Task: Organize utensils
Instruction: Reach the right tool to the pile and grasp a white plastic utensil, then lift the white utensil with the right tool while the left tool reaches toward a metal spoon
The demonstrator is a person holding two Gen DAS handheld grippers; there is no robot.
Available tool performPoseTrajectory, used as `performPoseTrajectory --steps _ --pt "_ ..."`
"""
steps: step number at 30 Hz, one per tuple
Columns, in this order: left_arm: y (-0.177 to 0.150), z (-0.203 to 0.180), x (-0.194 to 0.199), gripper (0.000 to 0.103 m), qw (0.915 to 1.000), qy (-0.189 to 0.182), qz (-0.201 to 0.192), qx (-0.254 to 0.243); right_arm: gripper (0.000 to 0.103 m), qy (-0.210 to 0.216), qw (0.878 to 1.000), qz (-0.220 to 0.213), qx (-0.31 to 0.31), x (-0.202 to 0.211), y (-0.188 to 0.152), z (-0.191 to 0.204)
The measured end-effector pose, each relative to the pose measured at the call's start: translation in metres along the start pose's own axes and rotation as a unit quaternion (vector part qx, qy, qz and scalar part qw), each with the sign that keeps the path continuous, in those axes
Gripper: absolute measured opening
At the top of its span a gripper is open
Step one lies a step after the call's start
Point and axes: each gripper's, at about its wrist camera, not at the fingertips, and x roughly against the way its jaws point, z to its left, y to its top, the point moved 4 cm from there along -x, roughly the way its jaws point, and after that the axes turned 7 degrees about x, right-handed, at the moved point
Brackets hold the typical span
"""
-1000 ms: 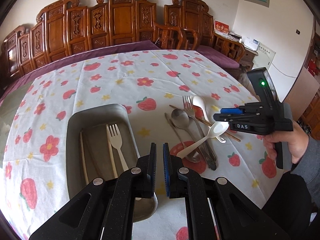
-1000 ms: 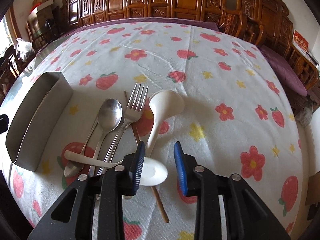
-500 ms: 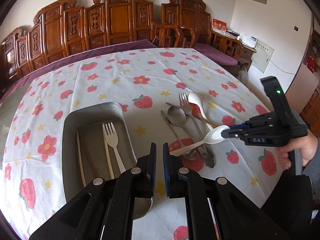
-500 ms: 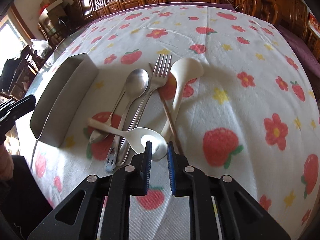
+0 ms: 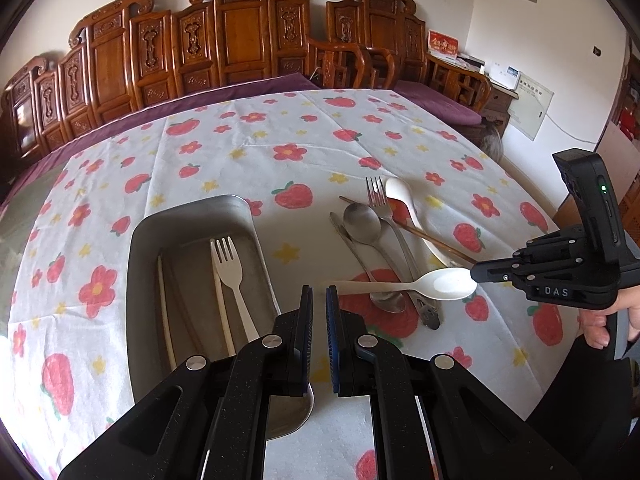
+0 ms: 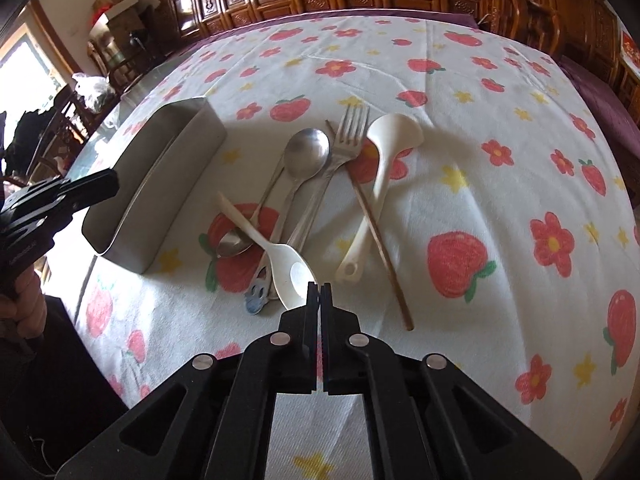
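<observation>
My right gripper (image 6: pixel 319 288) is shut on the bowl of a white plastic spoon (image 6: pixel 280 258), lifted above the pile; it also shows in the left wrist view (image 5: pixel 476 274) with the spoon (image 5: pixel 436 285). On the cloth lie a metal spoon (image 5: pixel 362 224), a metal fork (image 5: pixel 378 200), a white ladle (image 5: pixel 400 192), a smaller metal spoon (image 6: pixel 236 242) and a brown chopstick (image 6: pixel 376 232). The metal tray (image 5: pixel 138 264) holds a white fork (image 5: pixel 230 268) and pale chopsticks (image 5: pixel 164 304). My left gripper (image 5: pixel 319 304) is shut and empty, near the tray's right wall.
The round table has a strawberry-and-flower cloth (image 5: pixel 280 148). Carved wooden chairs (image 5: pixel 240 36) stand along the far side. The table edge drops off at the right, by a purple cushioned seat (image 5: pixel 436 102). The tray (image 6: pixel 160 184) stands left of the utensil pile.
My right gripper closed on the white spoon's bowl and lifted it, so the handle now hangs free above the pile. The left gripper stayed shut and barely moved.
</observation>
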Motion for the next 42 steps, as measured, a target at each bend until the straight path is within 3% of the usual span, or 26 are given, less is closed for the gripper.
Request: performPoseTrajectory --steps 7,8,10,11,20,24,27,34,38,42 --pt "0.002 0.003 0.000 0.006 1.0000 0.000 -0.001 0.003 0.007 -0.023 0.999 -0.003 0.046 -0.004 0.015 0.012" --pt "0.002 0.002 -0.001 0.006 1.0000 0.000 -0.001 0.003 0.010 -0.023 0.998 -0.002 0.053 -0.007 0.018 0.013" --pt "0.002 0.002 -0.001 0.006 1.0000 -0.001 -0.001 0.002 0.035 -0.031 0.997 0.003 0.069 -0.015 0.024 0.015" --pt "0.001 0.002 -0.001 0.006 1.0000 -0.002 -0.001 0.002 0.037 -0.034 0.996 0.007 0.078 -0.020 0.028 0.016" --pt "0.000 -0.004 0.001 0.006 0.9999 -0.011 -0.004 -0.001 0.036 -0.028 0.993 0.050 0.100 -0.038 0.016 0.016" --pt "0.000 -0.007 0.001 0.006 0.9999 -0.013 -0.008 -0.003 0.015 -0.027 0.993 0.054 0.099 -0.039 0.003 0.021" --pt "-0.001 -0.008 0.000 0.006 0.9999 -0.012 -0.008 -0.004 0.007 -0.021 0.995 0.038 0.086 -0.034 -0.001 0.023" --pt "-0.004 -0.013 -0.003 0.006 0.9999 -0.006 -0.007 -0.005 0.005 -0.023 0.999 -0.031 0.010 -0.008 -0.003 0.010" --pt "-0.003 -0.019 -0.004 0.023 0.9999 -0.012 -0.008 0.001 0.005 -0.034 0.995 -0.083 -0.045 0.000 -0.012 -0.007" --pt "-0.003 -0.029 -0.011 0.023 0.9999 -0.007 -0.004 0.006 0.005 -0.051 0.993 -0.095 -0.057 -0.001 -0.012 -0.020"
